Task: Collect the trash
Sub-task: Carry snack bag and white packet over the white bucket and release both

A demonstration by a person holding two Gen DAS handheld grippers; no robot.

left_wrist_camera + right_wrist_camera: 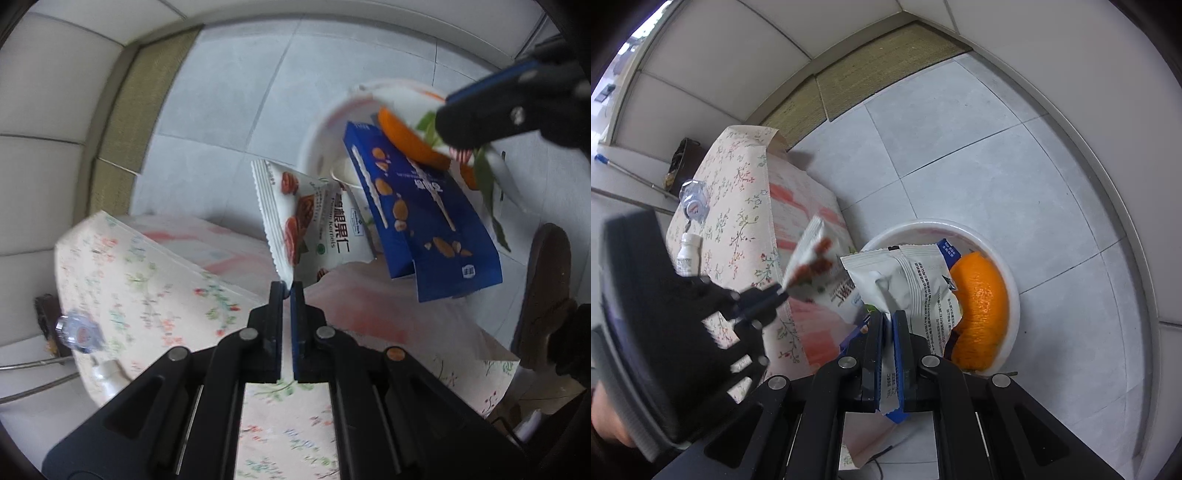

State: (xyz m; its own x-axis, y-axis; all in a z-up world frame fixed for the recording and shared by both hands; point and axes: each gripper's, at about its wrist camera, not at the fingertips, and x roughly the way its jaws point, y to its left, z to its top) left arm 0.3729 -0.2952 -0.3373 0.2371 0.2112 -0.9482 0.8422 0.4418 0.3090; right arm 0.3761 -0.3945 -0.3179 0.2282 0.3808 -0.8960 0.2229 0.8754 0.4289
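Trash here means two snack wrappers, each pinched in a claw and held in the air over the floor. The left gripper point(287, 286) has its fingers almost together on the lower corner of a white wrapper point(314, 218) printed with pecans and dark lettering; the wrapper stands up from the fingertips, tilted a little. In the right wrist view the same gripper point(779, 291) shows from the side, blurred, with the white wrapper point(812, 254) fanning up from its tip.

The right gripper point(888, 317) is clamped just as narrowly on a blue wrapper point(919, 288), whose silver-white back with fine print faces that camera. In the left wrist view the blue wrapper point(424, 218) shows its front, with nuts printed on it, hanging down from the right gripper point(458, 144) at the upper right.

Beyond and below both wrappers stands a white bin point(1012, 291) on the grey tiled floor point(997, 166). An orange peel point(979, 314) lies in it, against the wall; green leaves point(484, 173) show there in the left wrist view.

To the left is a table under a flowered cloth point(738, 206). A small clear bottle point(694, 201) and a white bottle point(687, 254) rest on it, near its far edge.
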